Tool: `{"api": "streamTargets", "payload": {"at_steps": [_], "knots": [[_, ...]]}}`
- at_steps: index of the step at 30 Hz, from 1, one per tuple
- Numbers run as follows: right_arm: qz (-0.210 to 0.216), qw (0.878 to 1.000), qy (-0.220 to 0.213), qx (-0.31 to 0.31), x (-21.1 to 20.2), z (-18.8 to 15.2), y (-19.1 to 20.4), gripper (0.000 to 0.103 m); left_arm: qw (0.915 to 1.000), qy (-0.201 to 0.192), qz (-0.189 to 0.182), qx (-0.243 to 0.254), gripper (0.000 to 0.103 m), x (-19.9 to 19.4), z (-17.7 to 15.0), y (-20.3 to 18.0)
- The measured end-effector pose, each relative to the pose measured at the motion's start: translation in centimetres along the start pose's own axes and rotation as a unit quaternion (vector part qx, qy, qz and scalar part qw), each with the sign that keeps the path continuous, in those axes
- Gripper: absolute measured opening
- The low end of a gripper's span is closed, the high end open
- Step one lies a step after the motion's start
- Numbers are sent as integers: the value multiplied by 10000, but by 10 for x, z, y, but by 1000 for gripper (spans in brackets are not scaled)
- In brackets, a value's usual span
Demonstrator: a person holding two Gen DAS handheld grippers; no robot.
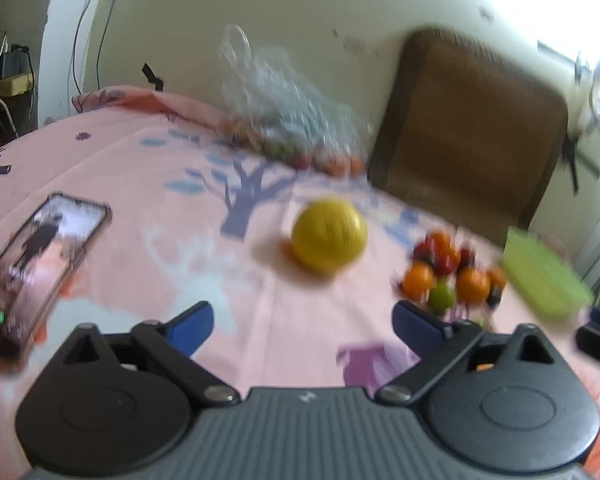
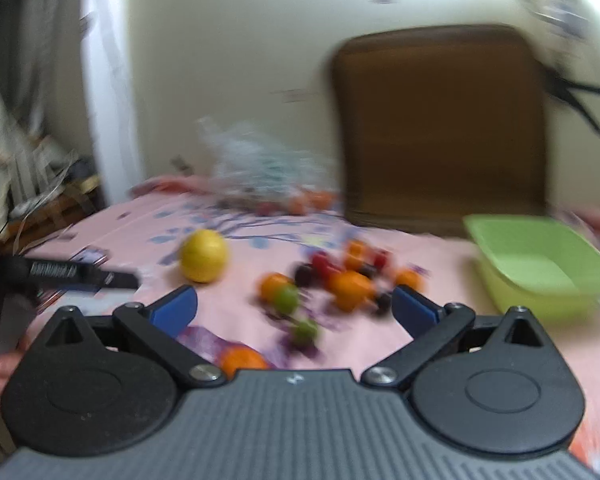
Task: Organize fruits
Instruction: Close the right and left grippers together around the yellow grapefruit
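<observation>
Right wrist view: right gripper point(image 2: 294, 307), jaws spread and empty, hovers over the small fruits point(image 2: 332, 280) on the pink cloth; green tub point(image 2: 540, 264) at two o'clock, empty. Left gripper point(image 1: 302, 326), also open, faces the lemon point(image 1: 329, 240). Best to settle, then grip one fruit squarely.

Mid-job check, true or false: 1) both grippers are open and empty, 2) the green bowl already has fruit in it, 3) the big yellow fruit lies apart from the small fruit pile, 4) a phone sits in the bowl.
1) True: left gripper and right gripper have jaws spread, nothing between.
2) False: the green bowl looks empty.
3) True: the yellow fruit lies left of the small fruit pile.
4) False: the phone lies on the tablecloth.
</observation>
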State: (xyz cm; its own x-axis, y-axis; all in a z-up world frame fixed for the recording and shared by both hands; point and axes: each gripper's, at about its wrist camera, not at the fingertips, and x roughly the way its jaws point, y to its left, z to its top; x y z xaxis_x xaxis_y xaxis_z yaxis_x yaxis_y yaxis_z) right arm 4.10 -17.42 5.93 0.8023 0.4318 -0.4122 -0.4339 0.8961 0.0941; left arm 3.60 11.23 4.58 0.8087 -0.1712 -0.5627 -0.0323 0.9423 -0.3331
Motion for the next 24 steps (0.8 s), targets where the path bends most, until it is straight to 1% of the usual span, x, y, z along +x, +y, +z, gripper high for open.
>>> {"api": "streamTargets", "payload": {"at_steps": [1,3,4,5,6,7,8,9,10,13,15,17,19,20,21,22,23,24], "knots": [[158,9997,85,-194,13,8,10,98,10000,-23,-32,-35,95,0,2,2],[432,9972,216,-572,38,20,30,96,9990,-268,-258,-264,95,-2,19,16],[530,9950,258,-807,52,23,41,90,9986,-339,-328,-240,95,-1,23,17],[592,9923,338,-1030,66,26,52,87,9986,-327,-354,-199,95,3,24,16],[645,9900,443,-1178,80,28,60,79,9987,-289,-389,-155,95,8,26,12],[725,9879,611,-1227,97,30,66,75,9984,-204,-512,-138,95,14,31,12],[803,9864,769,-1214,110,30,69,74,9971,-102,-744,-131,95,21,37,13],[854,9850,912,-1193,122,31,71,74,9958,-31,-910,-120,95,27,42,14],[848,9844,997,-1179,131,30,72,74,9947,119,-1015,-77,95,41,50,13],[839,9836,1100,-1158,149,28,77,76,9943,232,-1039,-1,97,57,58,12],[860,9824,1215,-1126,161,28,79,77,9944,369,-988,20,97,76,66,11],[798,9822,1303,-1088,172,28,81,79,9940,450,-994,32,97,92,63,14],[734,9833,1385,-925,181,28,78,78,9942,509,-950,15,93,100,61,17],[790,9828,1450,-827,184,29,76,77,9945,606,-850,-38,82,107,59,18],[870,9824,1478,-734,187,30,74,66,9934,729,-867,-155,77,116,57,21],[900,9822,1500,-680,187,31,73,65,9901,808,-1088,-364,71,115,54,27],[900,9824,1512,-625,185,31,71,65,9871,863,-1236,-549,66,116,52,30],[927,9828,1488,-582,180,30,69,65,9870,865,-1231,-566,66,114,51,29]]}}
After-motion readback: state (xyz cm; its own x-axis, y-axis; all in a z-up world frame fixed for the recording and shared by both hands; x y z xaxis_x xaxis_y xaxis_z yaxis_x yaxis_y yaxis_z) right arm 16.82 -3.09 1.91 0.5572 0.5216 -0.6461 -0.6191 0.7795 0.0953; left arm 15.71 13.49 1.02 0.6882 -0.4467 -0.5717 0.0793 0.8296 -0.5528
